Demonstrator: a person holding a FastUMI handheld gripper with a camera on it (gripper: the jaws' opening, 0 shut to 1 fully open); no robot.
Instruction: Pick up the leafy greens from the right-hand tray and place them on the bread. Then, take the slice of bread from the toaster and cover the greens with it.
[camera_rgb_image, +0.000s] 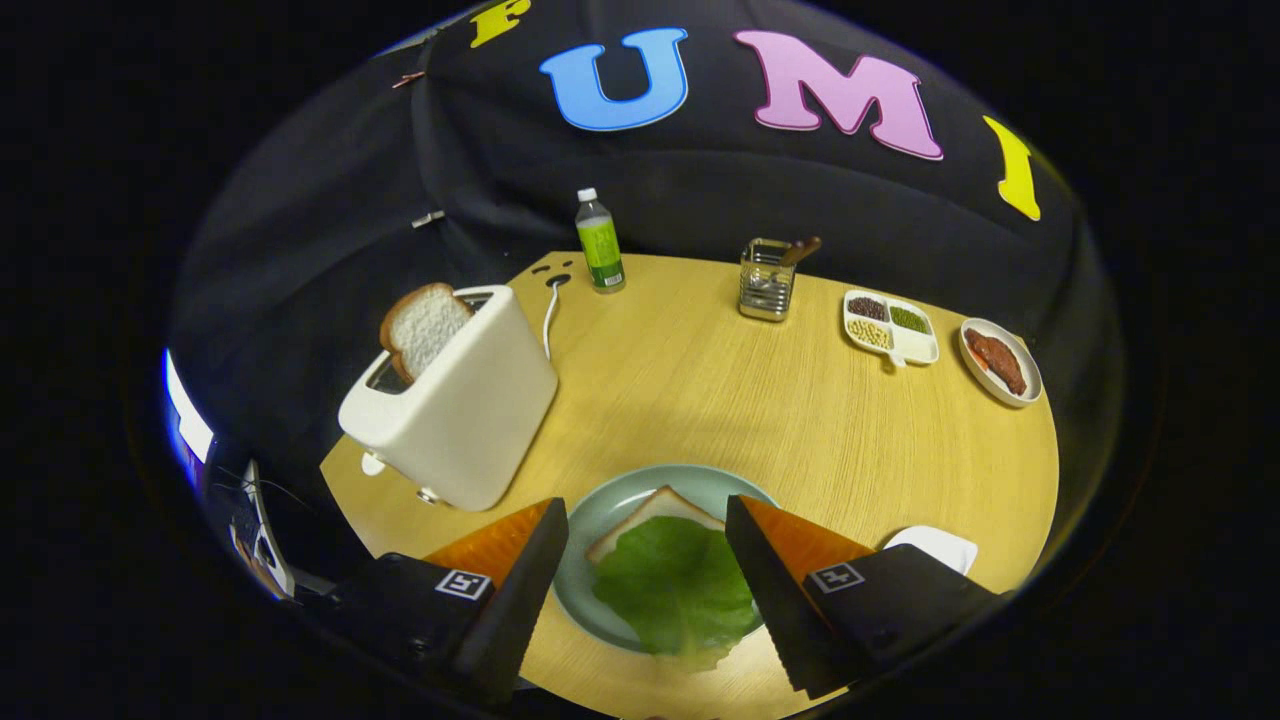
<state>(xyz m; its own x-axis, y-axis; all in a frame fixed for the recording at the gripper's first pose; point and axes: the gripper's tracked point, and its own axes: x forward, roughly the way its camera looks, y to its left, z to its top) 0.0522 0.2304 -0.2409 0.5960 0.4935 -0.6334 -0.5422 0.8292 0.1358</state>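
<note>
Behind our round wooden surface (800, 420) hangs black cloth, and we take the plate (610, 505) as our landmark. On the plate lies a slice of bread (655, 508) with the leafy greens (675, 585) already spread over it, so we judge the first half of the task done. Our tongs (647, 600) stand wide and hold nothing, one finger on either side of the greens, above the plate.

Left of the plate and beyond it stands the white toaster (455, 400), with the second slice of bread (425, 328) sticking up from its slot, tilted. That slice lies well beyond the left finger.

We see two risks. The greens overhang the plate's near rim, so a low sweep of the tongs could drag them off. A hard pinch could also crush the soft slice, or tip the toaster.
</note>
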